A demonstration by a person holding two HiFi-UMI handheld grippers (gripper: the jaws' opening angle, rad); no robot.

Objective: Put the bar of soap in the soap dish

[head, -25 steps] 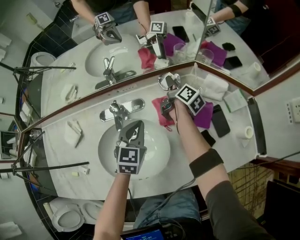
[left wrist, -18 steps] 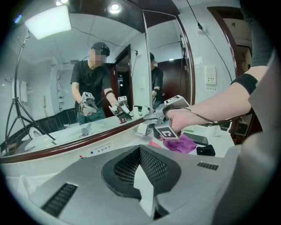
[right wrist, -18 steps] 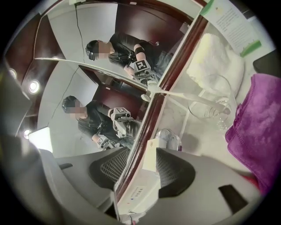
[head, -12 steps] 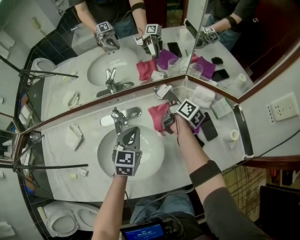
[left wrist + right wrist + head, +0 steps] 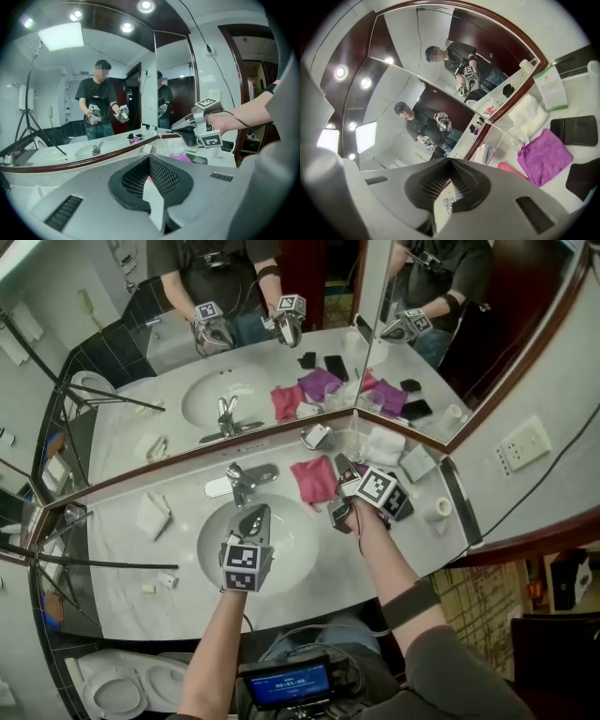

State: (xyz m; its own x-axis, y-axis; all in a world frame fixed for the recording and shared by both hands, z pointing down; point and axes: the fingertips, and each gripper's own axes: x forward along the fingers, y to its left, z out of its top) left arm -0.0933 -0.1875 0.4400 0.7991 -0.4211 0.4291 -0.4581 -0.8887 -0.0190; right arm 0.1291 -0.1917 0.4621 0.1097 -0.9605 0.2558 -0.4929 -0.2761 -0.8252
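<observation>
1. Lying at the sink's [image 5: 302,561] 9 o'clock is one white cloth [image 5: 153,515]. One tap [image 5: 242,482] stands at the sink's 12 o'clock.
2. The left gripper [image 5: 256,514] hovers over the sink and points toward 12 o'clock. Its jaws are pressed together and hold nothing.
3. One pink cloth [image 5: 314,479] lies at the sink's 1 o'clock. At the cloth's 12 o'clock, one soap dish [image 5: 307,438] sits at the foot of the mirror, with one white bar of soap [image 5: 319,435] in it.
4. The right gripper [image 5: 345,467] hangs at the pink cloth's 3 o'clock, apart from the dish. Its jaws have just been closing and now meet with nothing between them.
5. Farther right lie one white towel [image 5: 384,446], one purple cloth [image 5: 543,157], two dark flat slabs [image 5: 574,130] and one paper roll [image 5: 438,507].
</observation>
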